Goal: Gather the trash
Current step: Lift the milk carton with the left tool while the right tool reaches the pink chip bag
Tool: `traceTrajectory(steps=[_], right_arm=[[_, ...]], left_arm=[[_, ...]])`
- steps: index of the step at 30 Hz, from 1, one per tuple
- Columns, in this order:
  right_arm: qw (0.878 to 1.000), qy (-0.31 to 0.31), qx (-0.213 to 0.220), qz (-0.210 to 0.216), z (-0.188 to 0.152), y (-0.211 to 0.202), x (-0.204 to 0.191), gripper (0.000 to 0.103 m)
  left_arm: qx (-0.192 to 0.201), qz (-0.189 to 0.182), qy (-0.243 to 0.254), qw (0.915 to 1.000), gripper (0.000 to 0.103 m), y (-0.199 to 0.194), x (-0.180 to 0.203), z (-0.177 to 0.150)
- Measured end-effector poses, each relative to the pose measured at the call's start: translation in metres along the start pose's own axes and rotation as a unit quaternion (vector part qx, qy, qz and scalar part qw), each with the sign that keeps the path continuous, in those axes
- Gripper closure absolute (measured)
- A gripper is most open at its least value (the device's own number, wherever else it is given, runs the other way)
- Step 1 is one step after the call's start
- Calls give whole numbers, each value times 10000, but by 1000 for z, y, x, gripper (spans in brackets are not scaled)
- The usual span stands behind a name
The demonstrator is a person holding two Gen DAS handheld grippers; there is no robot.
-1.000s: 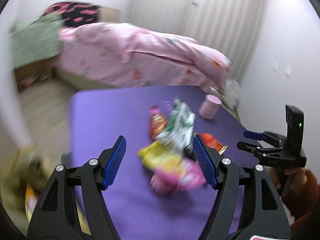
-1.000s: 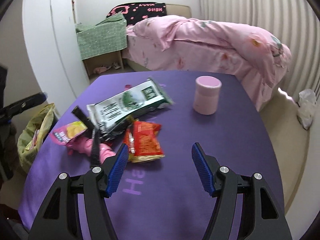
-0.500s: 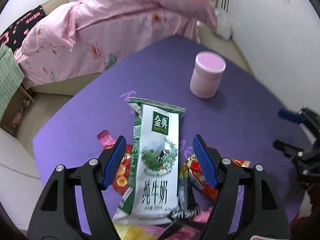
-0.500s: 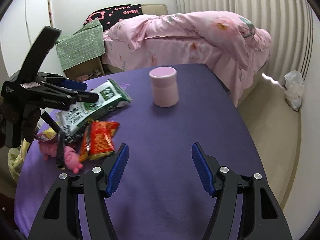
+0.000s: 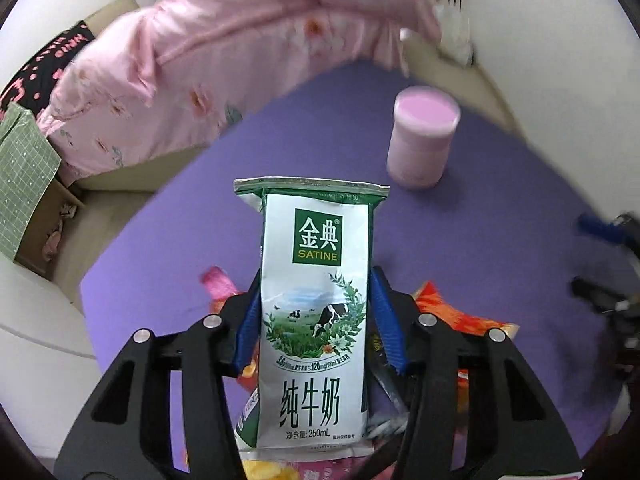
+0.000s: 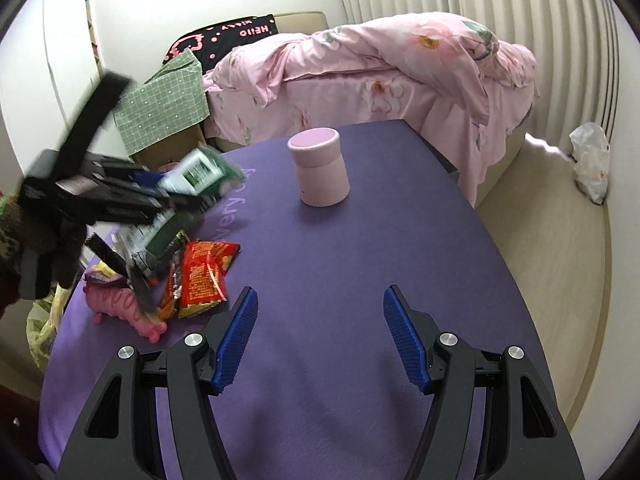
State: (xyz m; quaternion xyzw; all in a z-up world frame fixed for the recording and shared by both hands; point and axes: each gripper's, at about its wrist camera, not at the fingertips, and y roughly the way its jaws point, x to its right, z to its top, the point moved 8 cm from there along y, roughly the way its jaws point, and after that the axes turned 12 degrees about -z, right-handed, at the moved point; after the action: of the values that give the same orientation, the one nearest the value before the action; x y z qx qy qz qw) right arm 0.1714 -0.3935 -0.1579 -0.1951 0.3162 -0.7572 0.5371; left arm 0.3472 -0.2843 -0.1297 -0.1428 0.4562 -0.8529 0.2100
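The milk carton point(image 5: 314, 320) is flanked by the closing jaws of the left gripper point(image 5: 314, 320), above the wrappers point(image 6: 202, 276) on the purple table point(image 6: 360, 260). The right gripper point(image 6: 318, 334) is held wide open (nothing between its pads), near the pink cup point(image 6: 320, 170).

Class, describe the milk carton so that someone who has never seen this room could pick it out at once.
Find the purple table at the foot of the pink bed. At its left side lies a heap of snack wrappers. The milk carton is the tall white and green pack with a cow picture, between the closing jaws of the left gripper; no other item there is white and green.
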Motion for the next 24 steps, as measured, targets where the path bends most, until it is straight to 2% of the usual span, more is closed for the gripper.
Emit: traceTrajectory(steps=[1, 3, 4, 5, 9, 13, 20, 24], right_arm=[[10000, -24, 40, 36, 1, -2, -3, 41], [9999, -49, 77, 76, 2, -3, -7, 41], [9999, -66, 74, 99, 2, -3, -10, 41], [9999, -84, 64, 128, 3, -3, -13, 41], [9992, -222, 99, 319, 6, -7, -31, 41], [9964, -531, 201, 629, 8, -19, -59, 41], [9874, -1226, 100, 1000, -3, -20, -116, 41], [9824, -1422, 7, 1211, -7, -19, -147, 46]], left_arm=[[215, -49, -72, 9997, 55, -14, 0, 3], [889, -208, -348, 9952, 55, -58, -5, 9], [1071, -249, -450, 9929, 55, -70, -7, 9], [1397, -341, -653, 9875, 55, -91, -10, 9], [2193, -362, -1188, 9677, 55, -147, -22, -7], [2551, -246, -1549, 9541, 55, -181, -28, -39], [2586, 82, -2194, 9407, 55, -196, -35, -119], [2590, 285, -2543, 9314, 55, -199, -41, -165]])
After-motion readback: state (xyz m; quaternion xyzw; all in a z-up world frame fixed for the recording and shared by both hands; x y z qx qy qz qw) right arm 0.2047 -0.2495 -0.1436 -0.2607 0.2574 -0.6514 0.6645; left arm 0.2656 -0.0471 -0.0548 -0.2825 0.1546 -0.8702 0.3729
